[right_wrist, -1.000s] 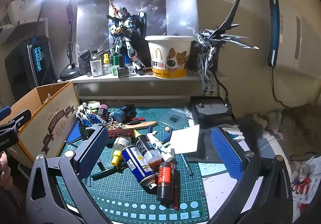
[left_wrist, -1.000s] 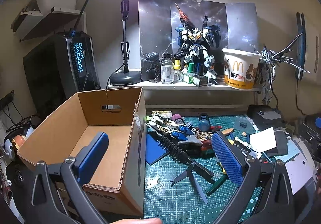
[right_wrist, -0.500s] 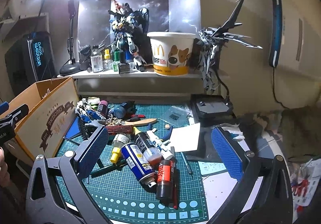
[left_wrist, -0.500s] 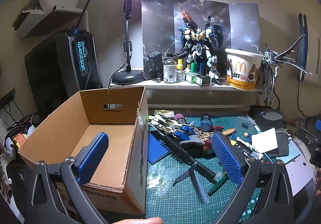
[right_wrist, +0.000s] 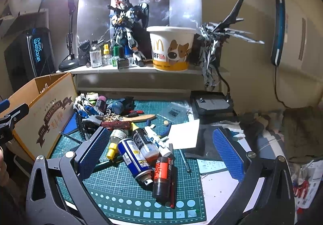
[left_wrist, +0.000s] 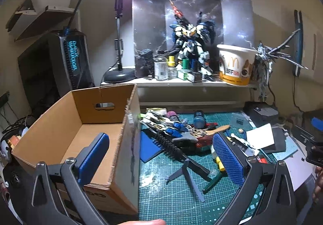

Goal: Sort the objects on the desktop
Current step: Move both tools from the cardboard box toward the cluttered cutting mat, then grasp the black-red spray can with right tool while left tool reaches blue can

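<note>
Left tongs (left_wrist: 159, 156): your jaws stand wide apart with nothing between the blue pads; one pad sits over the cardboard box, the other over the clutter on the mat
Right tongs (right_wrist: 161, 152): yours are spread just as wide and grip nothing; they hang above the spray cans
Spray cans: the blue can (right_wrist: 134, 159) lies on its side between your right pads, nozzle toward you; the red-labelled can (right_wrist: 162, 176) lies touching it on its right, and a dark bottle with a white cap (right_wrist: 144, 140) lies against it on the far side
Yellow-capped bottle (right_wrist: 115, 142): lies just left of the blue can, near your left-hand pad
Cutting mat (right_wrist: 125, 190): green, gridded, covering the worktop under the heap
Cardboard box (left_wrist: 66, 130): open-topped, at the left edge of the mat, its floor bare as far as you can see; a hand slot in the far wall
Black model rifle (left_wrist: 177, 152): lies slantwise on the mat just right of the box, bipod legs splayed toward you
White paper sheet (right_wrist: 184, 134): lies right of the bottles, partly on a dark slab
Far heap: a wooden-handled tool (right_wrist: 139, 119) and small paint jars crowd the mat's back edge
Shelf (right_wrist: 141, 70): behind the worktop; a robot model (right_wrist: 126, 33), small bottles and a paper bucket (right_wrist: 171, 48) stand on it
Desk lamp (left_wrist: 119, 71): stands lit at the shelf's left end
</note>
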`<state>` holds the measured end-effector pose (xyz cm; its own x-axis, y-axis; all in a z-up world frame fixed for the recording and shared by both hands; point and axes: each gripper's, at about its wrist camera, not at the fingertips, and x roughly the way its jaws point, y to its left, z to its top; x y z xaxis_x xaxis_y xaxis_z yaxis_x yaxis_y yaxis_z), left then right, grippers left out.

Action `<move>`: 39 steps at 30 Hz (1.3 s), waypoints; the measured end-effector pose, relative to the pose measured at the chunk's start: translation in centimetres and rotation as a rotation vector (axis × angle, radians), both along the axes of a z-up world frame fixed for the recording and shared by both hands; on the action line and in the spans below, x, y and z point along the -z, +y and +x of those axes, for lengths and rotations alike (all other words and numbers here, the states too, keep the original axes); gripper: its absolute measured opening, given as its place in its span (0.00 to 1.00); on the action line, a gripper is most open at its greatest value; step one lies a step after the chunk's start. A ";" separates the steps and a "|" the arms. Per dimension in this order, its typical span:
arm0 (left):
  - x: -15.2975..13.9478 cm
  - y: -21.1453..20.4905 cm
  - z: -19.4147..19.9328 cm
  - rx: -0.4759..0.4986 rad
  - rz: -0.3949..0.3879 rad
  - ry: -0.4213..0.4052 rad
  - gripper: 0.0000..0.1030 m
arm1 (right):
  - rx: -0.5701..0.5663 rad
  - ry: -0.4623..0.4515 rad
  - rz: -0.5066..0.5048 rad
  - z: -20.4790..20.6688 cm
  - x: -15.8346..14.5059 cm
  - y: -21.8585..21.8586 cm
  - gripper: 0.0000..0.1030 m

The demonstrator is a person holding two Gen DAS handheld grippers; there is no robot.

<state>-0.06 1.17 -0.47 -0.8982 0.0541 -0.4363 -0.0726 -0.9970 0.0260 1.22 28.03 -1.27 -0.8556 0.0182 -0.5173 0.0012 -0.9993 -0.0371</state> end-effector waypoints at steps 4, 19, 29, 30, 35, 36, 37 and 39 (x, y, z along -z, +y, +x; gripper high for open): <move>-0.1 0.6 -0.1 0.056 0.017 0.027 1.00 | 0.008 -0.034 0.026 -0.6 1.1 1.3 1.00; 3.9 5.3 -2.1 0.254 0.083 -0.068 1.00 | -0.049 -0.197 -0.030 -2.9 7.2 4.6 0.55; 7.4 7.8 -3.8 0.343 0.095 -0.169 0.84 | -0.111 -0.309 -0.108 -5.8 11.5 4.5 0.38; 7.8 8.2 -4.0 0.353 0.092 -0.180 0.80 | -0.115 -0.315 -0.113 -5.9 11.7 4.4 0.35; 9.2 9.5 -4.8 0.389 0.105 -0.232 0.64 | -0.121 -0.330 -0.124 -6.3 12.1 4.3 0.35; 9.5 9.7 -5.0 0.395 0.110 -0.242 0.64 | -0.120 -0.332 -0.125 -6.3 12.1 4.3 0.35; 9.8 9.9 -5.1 0.401 0.114 -0.252 0.64 | -0.121 -0.334 -0.125 -6.4 12.1 4.3 0.35; 10.3 10.4 -5.5 0.414 0.123 -0.272 0.64 | -0.119 -0.339 -0.127 -6.6 12.1 4.3 0.35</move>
